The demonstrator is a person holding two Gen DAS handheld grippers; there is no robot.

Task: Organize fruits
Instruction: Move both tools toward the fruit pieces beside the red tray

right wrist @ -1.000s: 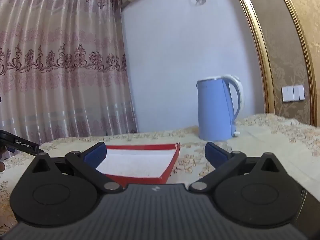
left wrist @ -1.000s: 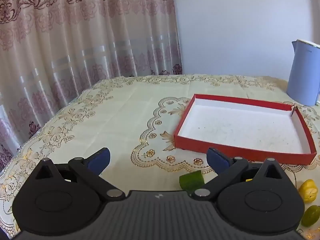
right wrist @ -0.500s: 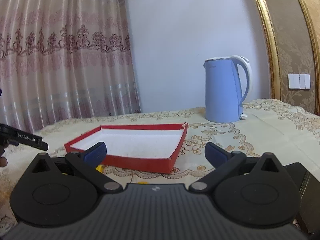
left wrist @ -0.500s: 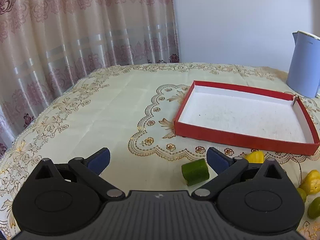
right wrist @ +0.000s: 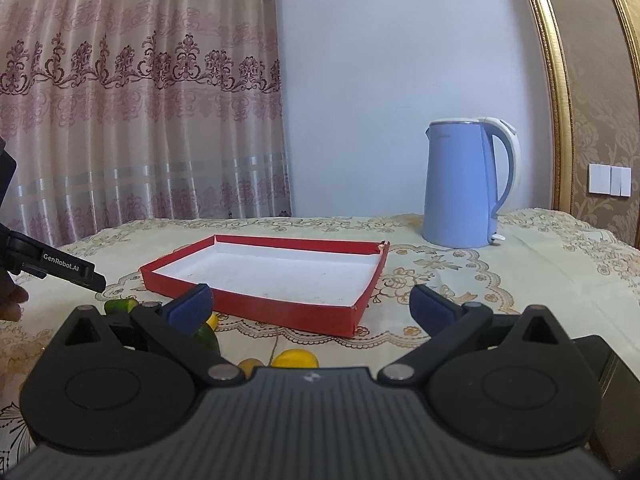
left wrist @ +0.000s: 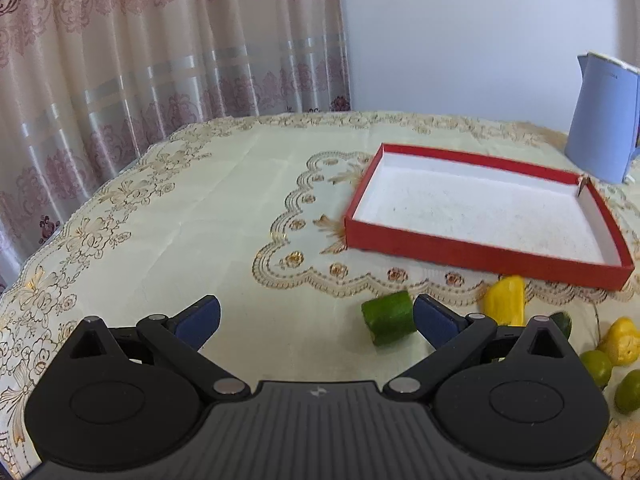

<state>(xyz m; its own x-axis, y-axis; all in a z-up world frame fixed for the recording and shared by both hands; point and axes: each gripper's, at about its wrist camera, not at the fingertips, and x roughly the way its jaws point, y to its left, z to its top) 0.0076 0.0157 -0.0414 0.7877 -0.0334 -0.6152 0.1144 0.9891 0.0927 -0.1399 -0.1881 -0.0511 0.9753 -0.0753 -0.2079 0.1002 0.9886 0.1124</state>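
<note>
Both grippers — left gripper (left wrist: 316, 316) and right gripper (right wrist: 310, 306) — hang with fingers spread, empty. The shallow red cardboard tray (left wrist: 480, 258) sits bare; a green cucumber chunk (left wrist: 388, 318) and yellow fruit pieces (left wrist: 505, 306) lie just before it.

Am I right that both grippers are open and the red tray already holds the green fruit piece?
Not quite. The tray is empty; the green piece lies on the cloth in front of it, as the left wrist view shows. Both the left gripper and right gripper are open.

A tray (left wrist: 486, 256) sits centre-right on the counter (left wrist: 208, 216); kettle (left wrist: 604, 120) behind it at upper right, fruits (left wrist: 388, 318) in front at lower right.
</note>
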